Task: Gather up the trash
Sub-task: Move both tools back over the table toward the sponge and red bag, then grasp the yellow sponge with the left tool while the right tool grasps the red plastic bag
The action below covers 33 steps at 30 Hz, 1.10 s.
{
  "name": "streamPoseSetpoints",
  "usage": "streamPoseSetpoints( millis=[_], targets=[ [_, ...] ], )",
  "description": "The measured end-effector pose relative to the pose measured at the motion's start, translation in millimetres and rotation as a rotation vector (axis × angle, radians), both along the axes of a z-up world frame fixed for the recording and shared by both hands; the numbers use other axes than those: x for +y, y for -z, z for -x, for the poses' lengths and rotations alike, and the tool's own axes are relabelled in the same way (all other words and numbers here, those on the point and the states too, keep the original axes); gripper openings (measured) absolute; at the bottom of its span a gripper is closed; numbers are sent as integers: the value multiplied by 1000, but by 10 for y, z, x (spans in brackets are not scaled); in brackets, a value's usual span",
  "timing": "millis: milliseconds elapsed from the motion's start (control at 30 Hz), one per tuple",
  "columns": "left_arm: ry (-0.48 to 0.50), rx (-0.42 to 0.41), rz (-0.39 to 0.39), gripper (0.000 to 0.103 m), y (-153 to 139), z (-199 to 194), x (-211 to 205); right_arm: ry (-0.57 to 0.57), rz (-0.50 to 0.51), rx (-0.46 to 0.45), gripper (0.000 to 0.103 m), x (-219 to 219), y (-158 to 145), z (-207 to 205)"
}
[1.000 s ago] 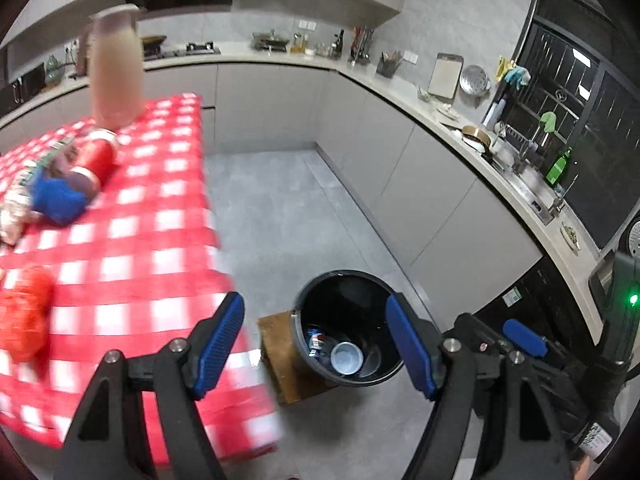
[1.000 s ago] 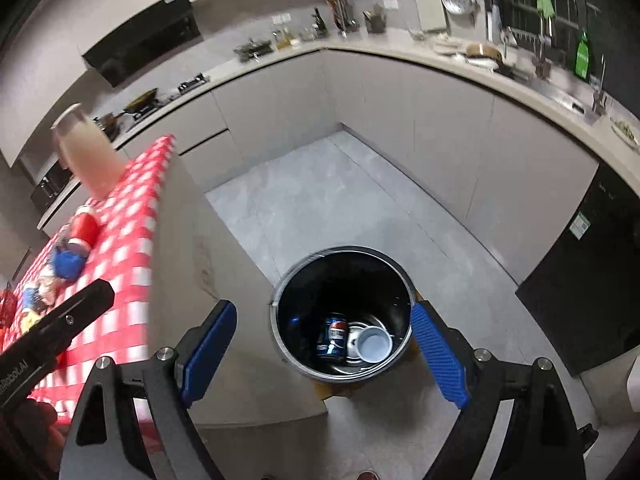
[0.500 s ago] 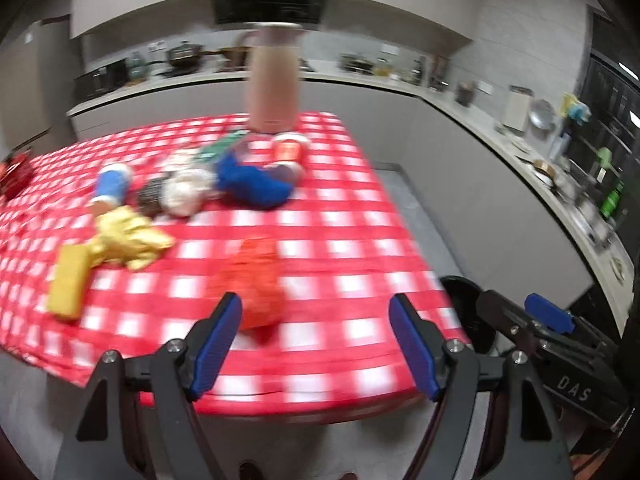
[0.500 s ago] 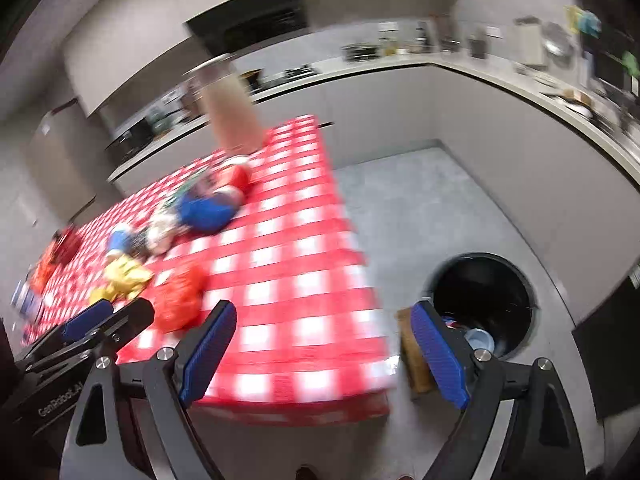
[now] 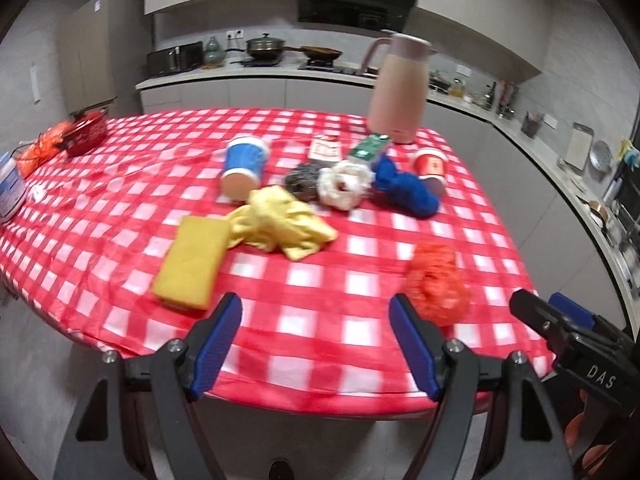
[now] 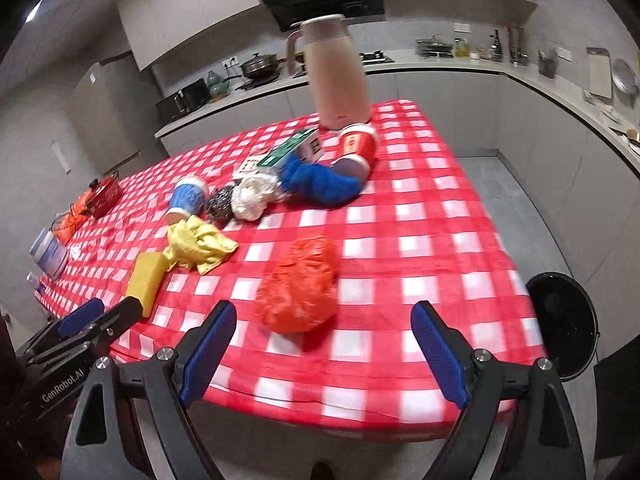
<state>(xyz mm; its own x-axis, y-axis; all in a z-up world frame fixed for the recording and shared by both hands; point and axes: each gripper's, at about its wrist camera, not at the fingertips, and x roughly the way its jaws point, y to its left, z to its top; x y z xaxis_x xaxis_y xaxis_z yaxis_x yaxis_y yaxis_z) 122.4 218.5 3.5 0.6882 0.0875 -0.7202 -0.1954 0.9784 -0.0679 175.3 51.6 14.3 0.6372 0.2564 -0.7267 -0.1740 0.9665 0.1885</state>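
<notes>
Trash lies scattered on the red-checked table (image 5: 120, 208) (image 6: 432, 216): a crumpled orange bag (image 5: 438, 286) (image 6: 298, 284), a yellow sponge (image 5: 190, 260) (image 6: 146, 278), a yellow cloth (image 5: 280, 222) (image 6: 200, 244), a blue cup (image 5: 242, 172) (image 6: 186, 200) on its side, a red cup (image 5: 430, 168) (image 6: 354, 150), a blue cloth (image 5: 404, 188) (image 6: 320, 182), a white wad (image 5: 344, 182) (image 6: 252, 196) and a steel scourer (image 5: 302, 178). My left gripper (image 5: 316, 344) hovers open over the near table edge. My right gripper (image 6: 324, 352) is open and empty, just short of the orange bag. The black bin (image 6: 564, 324) stands on the floor at the right.
A tall pink jug (image 5: 398, 88) (image 6: 334, 72) stands at the table's far side, with small cartons (image 5: 370, 146) beside it. A red box (image 5: 86, 132) and a white jar (image 5: 10, 188) sit at the left end. Kitchen counters (image 5: 520, 136) run along the back and right.
Both grippers have swung away from the bin round to the table. The trash pile, seen off to the left before, now lies straight ahead. Both grippers stayed open and empty.
</notes>
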Motion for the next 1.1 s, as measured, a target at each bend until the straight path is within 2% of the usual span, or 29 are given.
streamPoseSetpoints(
  millis=[333, 533, 1100],
  targets=[
    [-57, 37, -3, 77, 219, -117, 565, 7, 24, 46, 91, 335, 263, -280],
    [-76, 57, -17, 77, 333, -220, 785, 31, 56, 57, 91, 396, 389, -434],
    [-76, 116, -58, 77, 668, -637, 1080, 81, 111, 103, 91, 507, 711, -858]
  ],
)
